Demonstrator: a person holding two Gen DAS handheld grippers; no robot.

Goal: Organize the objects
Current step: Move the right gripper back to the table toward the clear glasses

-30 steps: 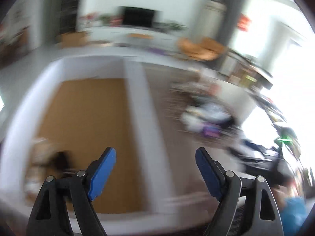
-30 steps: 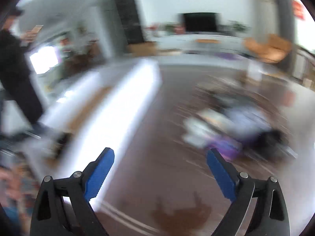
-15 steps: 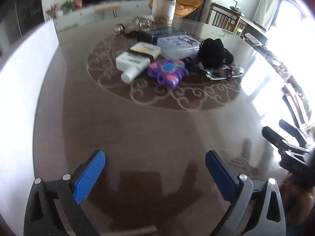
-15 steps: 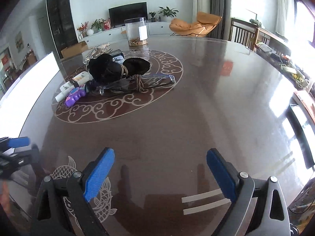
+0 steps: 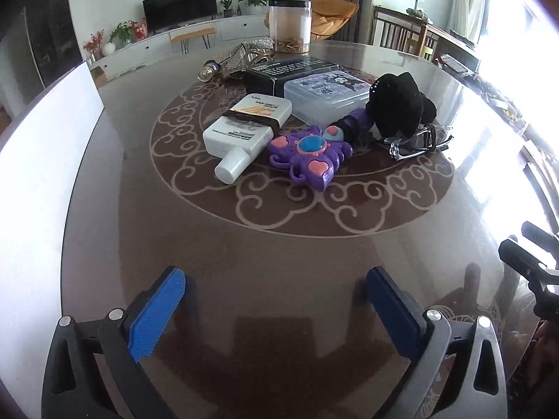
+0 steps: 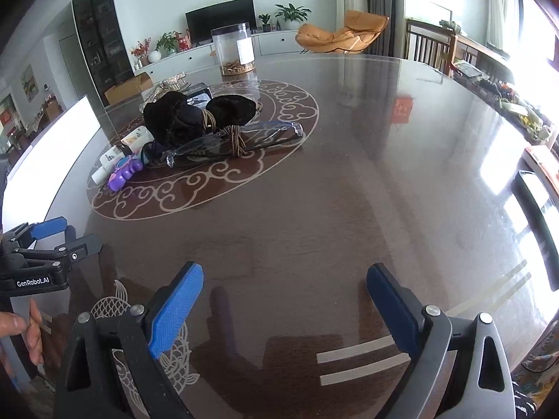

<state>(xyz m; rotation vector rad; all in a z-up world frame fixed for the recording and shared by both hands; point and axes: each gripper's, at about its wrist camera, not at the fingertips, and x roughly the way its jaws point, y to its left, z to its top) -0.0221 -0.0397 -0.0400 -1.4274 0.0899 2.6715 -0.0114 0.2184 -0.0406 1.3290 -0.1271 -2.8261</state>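
Right now we're hovering both grippers over the near edge of the round table [image 5: 216, 244], w/ nothing between the fingers. Left gripper [image 5: 276, 300] is sitting wide apart; right gripper [image 6: 284, 296] is gaping wide too, above the bare near side. All the clutter is sitting bunched at the table's centre, well apart from us. Largest first: clear jar [image 5: 289, 26] is standing upright toward the far edge, black box [image 5: 279, 70] is lying in front of it, blue-lidded case [image 5: 325, 97] touching that box. Black plush [image 5: 398, 104] is resting beside the case, white bottle [image 5: 244, 129] lying flat, purple toy [image 5: 309, 155] just beside its cap, glasses [image 5: 415, 141] under the plush.
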